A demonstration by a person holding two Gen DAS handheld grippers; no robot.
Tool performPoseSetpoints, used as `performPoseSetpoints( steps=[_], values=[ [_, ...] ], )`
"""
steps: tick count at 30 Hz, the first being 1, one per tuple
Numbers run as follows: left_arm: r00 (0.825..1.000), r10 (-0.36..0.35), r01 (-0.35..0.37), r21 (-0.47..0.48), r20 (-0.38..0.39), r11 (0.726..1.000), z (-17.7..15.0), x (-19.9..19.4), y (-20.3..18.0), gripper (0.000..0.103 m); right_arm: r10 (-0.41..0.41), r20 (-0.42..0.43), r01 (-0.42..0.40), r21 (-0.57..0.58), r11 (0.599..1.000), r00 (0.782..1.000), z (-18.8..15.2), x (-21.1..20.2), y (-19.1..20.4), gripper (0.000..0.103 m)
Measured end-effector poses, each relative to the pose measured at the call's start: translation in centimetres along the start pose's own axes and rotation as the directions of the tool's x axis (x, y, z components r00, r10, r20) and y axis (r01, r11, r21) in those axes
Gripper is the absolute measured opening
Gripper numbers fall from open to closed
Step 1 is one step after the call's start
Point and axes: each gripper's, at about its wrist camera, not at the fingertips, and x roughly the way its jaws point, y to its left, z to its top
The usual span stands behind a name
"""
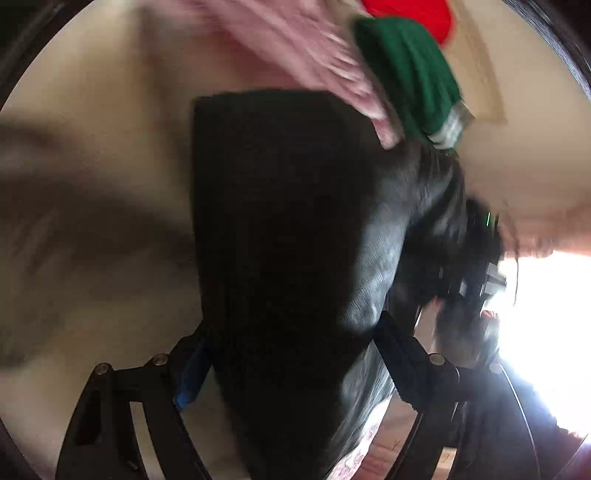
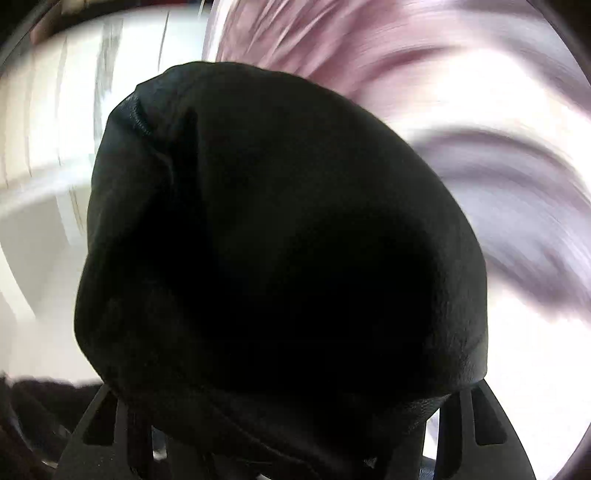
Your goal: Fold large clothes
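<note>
Garment (image 1: 280,229) (black) in both jaws

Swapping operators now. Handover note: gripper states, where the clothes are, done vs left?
Left gripper: black garment runs between its fingers; looks held, grip blurred.
Right gripper: the same black fabric bulges over it, fingertips hidden; grip unclear.
Garment is lifted, bunched, in motion.
Behind: pink cloth, green knit, red item on the pale surface.
Done: picked up. Left: spread flat, fold, set down.
</note>
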Motion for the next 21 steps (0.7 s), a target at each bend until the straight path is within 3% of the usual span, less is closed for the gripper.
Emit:
performPoseSetpoints(
  steps=[1, 3, 5, 9, 11, 12, 13, 15, 16, 18, 19, 21],
  values=[
    [1.0, 0.007, -0.007, -0.028, 0.0, 1.0, -0.4, -0.8, 1.2, 0.081, -0.034, -0.085, 0.032, -0.029, 0.999, 0.996, 1.7, 2.1, 1.2, 0.062],
    [0.999, 0.036, -0.036, -0.064, -0.009, 0.997, -1.2, -1.9, 2.6, 0.081, -0.152, -0.211, 0.14, -0.07, 0.988, 0.966, 4.0, 5.5, 3.0, 0.077],
    [0.999, 0.048, -0.048, -0.079, 0.0, 0.996, -1.3, -3.2, 2.7, 0.081, -0.241, -0.259, 0.221, -0.101, 0.97, 0.935, 4.8, 6.3, 4.3, 0.083],
    [0.98, 0.185, -0.183, -0.032, 0.076, 0.983, -0.6, -6.3, 1.2, 0.081, -0.349, -0.173, 0.343, -0.066, 0.937, 0.921, 1.8, 2.2, 5.0, 0.085],
    [0.939, 0.327, -0.328, -0.011, 0.102, 0.945, -0.2, -6.8, 1.1, 0.081, -0.42, -0.079, 0.418, -0.039, 0.908, 0.904, 0.1, -0.5, 5.0, 0.085],
    [0.904, 0.414, -0.417, 0.007, 0.11, 0.909, 0.0, -6.8, 1.4, 0.081, -0.439, -0.017, 0.439, -0.014, 0.898, 0.898, -1.0, -2.3, 5.1, 0.085],
    [0.852, 0.509, -0.516, 0.033, 0.122, 0.856, 0.3, -6.6, 1.8, 0.081, -0.445, 0.036, 0.445, 0.016, 0.896, 0.895, -1.9, -3.6, 5.4, 0.085],
    [0.781, 0.611, -0.622, 0.076, 0.127, 0.779, 0.8, -5.9, 3.0, 0.081, -0.428, 0.169, 0.427, 0.043, 0.903, 0.888, -3.6, -5.8, 6.1, 0.085],
    [0.758, 0.643, -0.651, 0.089, 0.107, 0.754, 1.1, -5.0, 3.7, 0.081, -0.414, 0.207, 0.417, 0.03, 0.908, 0.886, -3.3, -6.3, 6.8, 0.085],
    [0.754, 0.654, -0.657, 0.093, 0.068, 0.748, 1.1, -3.9, 5.5, 0.089, -0.407, 0.256, 0.429, -0.036, 0.903, 0.877, -2.8, -5.9, 7.7, 0.088],
    [0.76, 0.647, -0.65, 0.107, 0.065, 0.753, 1.3, -3.3, 5.8, 0.098, -0.419, 0.258, 0.451, -0.08, 0.889, 0.871, -1.1, -4.9, 8.5, 0.091],
    [0.753, 0.655, -0.657, 0.122, 0.064, 0.744, 1.7, -2.3, 5.5, 0.103, -0.458, 0.234, 0.497, -0.146, 0.855, 0.857, 1.7, -1.6, 8.4, 0.092]
  ],
)
